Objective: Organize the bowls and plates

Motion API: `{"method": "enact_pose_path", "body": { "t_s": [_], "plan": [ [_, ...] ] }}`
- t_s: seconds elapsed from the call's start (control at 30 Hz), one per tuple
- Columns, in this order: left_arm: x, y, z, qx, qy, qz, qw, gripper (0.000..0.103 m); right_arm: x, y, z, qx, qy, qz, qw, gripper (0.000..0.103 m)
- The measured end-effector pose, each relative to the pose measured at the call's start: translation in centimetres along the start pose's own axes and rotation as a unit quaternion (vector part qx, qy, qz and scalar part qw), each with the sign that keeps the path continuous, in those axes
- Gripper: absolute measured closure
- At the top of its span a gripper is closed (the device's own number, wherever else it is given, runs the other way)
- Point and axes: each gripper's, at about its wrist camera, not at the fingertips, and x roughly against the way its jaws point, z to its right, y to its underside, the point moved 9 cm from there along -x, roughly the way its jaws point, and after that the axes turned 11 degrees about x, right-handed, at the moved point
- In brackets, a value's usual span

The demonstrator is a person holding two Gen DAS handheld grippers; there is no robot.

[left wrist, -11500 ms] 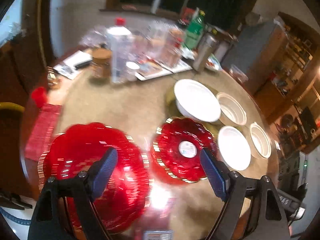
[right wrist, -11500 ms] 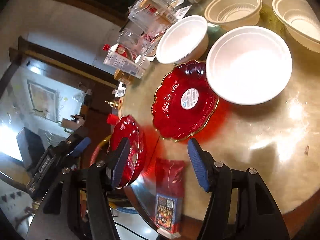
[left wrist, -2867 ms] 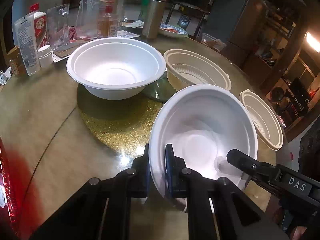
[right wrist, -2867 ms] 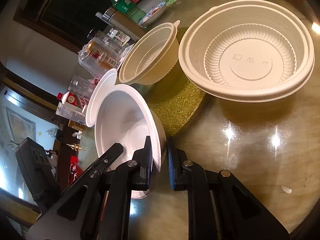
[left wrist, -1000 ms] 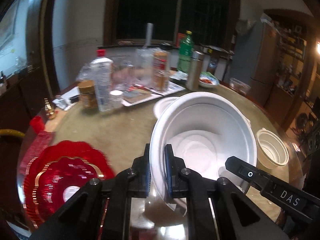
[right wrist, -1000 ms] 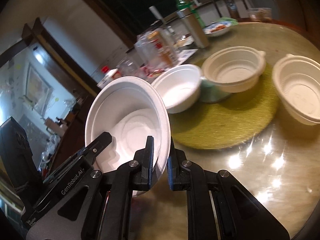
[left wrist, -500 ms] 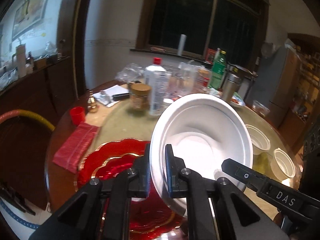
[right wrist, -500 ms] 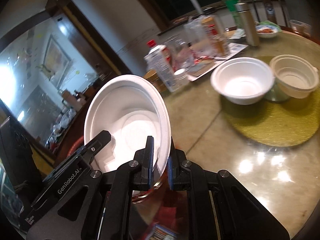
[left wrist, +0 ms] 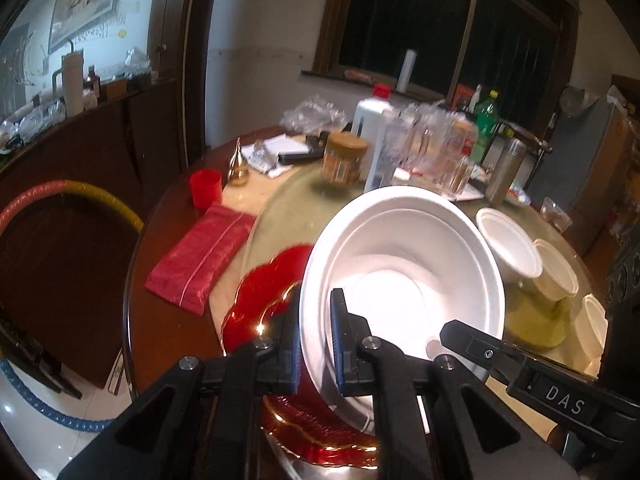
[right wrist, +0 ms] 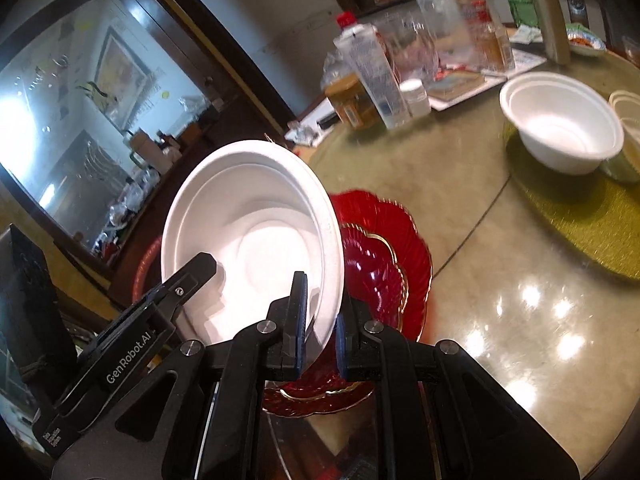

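Both grippers are shut on the rim of one white foam bowl (left wrist: pixel 404 272), held tilted in the air above two stacked red scalloped plates (left wrist: pixel 260 312). My left gripper (left wrist: pixel 316 340) pinches its left rim; my right gripper (right wrist: pixel 320 316) pinches the opposite rim of the bowl (right wrist: pixel 248 236). The red plates (right wrist: pixel 384 252) lie near the table's front edge, the smaller on the larger. A second white bowl (right wrist: pixel 560 124) and cream containers (left wrist: pixel 556 268) sit on a gold mat (right wrist: pixel 580 216) to the right.
Bottles, jars and glasses (left wrist: pixel 380 148) crowd the far side of the round table (right wrist: pixel 520 320). A red cloth (left wrist: pixel 200 256) and red cup (left wrist: pixel 206 188) lie at the left edge. A chair with a hoop (left wrist: pixel 60 196) stands left of the table.
Both grippers have carried the white bowl leftward from the gold mat to above the stacked red plates. Their grip on its rim is unchanged.
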Motion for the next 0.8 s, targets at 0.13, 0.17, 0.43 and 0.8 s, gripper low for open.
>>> {"method": "enact_pose_path", "body": {
  "t_s": [0.13, 0.17, 0.43, 0.8],
  "plan": [
    [-1.0, 0.9, -0.8, 0.004, -0.009, -0.017, 0.9998, 0.093, -1.4, 0.9, 0.5, -0.004, 0.001, -0.022, 1.000, 0.091],
    [-1.2, 1.0, -0.9, 0.002, -0.012, -0.020, 0.9997, 0.093, -1.7, 1.1, 0.6, -0.005, 0.002, -0.026, 1.000, 0.091],
    [-2.8, 2.1, -2.0, 0.006, -0.027, -0.048, 0.9985, 0.093, -3.3, 1.9, 0.8, -0.009, 0.010, -0.057, 0.998, 0.091],
    [-2.9, 2.2, -2.4, 0.015, -0.027, -0.052, 0.9982, 0.091, -3.8, 2.1, 0.6, 0.003, 0.022, -0.072, 0.997, 0.089]
  ]
}}
